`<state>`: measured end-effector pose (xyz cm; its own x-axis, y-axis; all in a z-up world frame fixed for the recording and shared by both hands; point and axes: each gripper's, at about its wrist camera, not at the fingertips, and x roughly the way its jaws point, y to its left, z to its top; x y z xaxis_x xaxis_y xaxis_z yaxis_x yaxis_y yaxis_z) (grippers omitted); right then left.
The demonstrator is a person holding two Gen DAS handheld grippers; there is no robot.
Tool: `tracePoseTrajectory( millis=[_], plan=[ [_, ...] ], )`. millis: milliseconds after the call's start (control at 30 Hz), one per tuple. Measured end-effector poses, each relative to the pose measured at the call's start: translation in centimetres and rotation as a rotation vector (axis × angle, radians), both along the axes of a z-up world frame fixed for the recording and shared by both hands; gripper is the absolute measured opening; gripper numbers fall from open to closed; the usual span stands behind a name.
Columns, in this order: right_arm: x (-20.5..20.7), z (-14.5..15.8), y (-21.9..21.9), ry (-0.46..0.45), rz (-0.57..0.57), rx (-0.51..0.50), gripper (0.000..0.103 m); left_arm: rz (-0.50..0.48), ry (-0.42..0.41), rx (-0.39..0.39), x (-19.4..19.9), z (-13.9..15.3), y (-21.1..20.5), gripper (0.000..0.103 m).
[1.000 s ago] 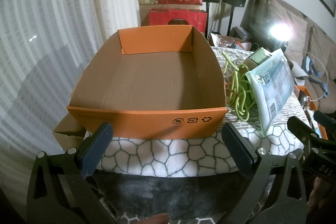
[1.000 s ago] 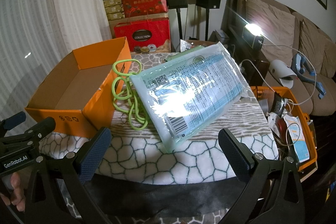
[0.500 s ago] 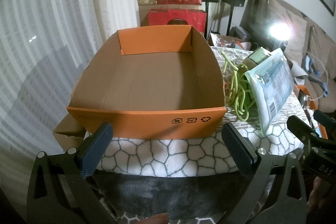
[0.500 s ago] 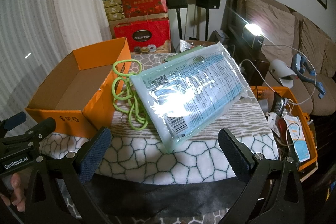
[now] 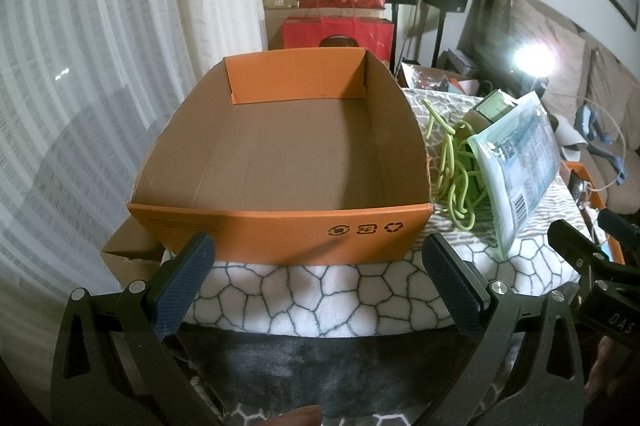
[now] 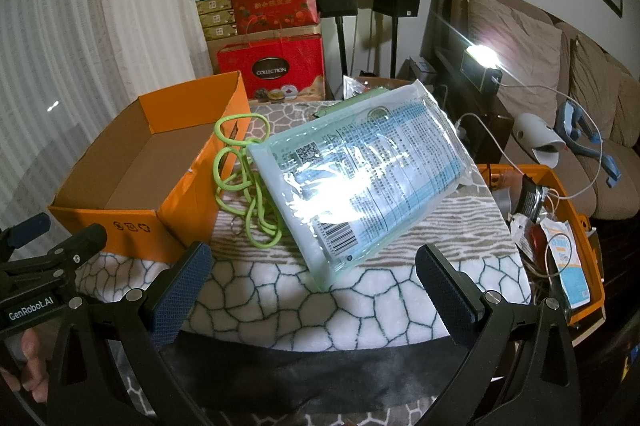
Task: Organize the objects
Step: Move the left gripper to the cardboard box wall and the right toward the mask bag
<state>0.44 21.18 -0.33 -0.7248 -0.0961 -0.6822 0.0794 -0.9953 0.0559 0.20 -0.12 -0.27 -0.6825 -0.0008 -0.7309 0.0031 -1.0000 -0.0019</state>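
Note:
An empty orange cardboard box [image 5: 280, 230] stands on the blanket-covered table, also in the right wrist view [image 6: 132, 222]. To its right lie a tangled green cord [image 6: 244, 186] and a clear plastic pack with blue print [image 6: 360, 182], which leans tilted on something behind it. Both also show in the left wrist view: the cord [image 5: 456, 170], the pack [image 5: 516, 162]. My left gripper [image 5: 316, 282] is open and empty just before the box's near wall. My right gripper [image 6: 312, 290] is open and empty, in front of the pack's near corner.
An orange bin [image 6: 576, 226] of cables and packets stands at the table's right. Red gift bags [image 6: 276, 66], stacked boxes and two speakers on stands are behind the table. A sofa [image 6: 592, 122] and a bright lamp [image 6: 480, 58] are at the right. Curtains hang at the left.

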Motion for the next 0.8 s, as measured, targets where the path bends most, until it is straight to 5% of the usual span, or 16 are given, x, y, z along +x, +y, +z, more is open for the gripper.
tracePoseTrajectory(
  millis=[800],
  plan=[
    [-3.3,-0.1,2.9,0.004,-0.065,0.015,0.103,0.115,0.027,-0.015,-4.8,0.0,-7.1,0.103]
  ],
)
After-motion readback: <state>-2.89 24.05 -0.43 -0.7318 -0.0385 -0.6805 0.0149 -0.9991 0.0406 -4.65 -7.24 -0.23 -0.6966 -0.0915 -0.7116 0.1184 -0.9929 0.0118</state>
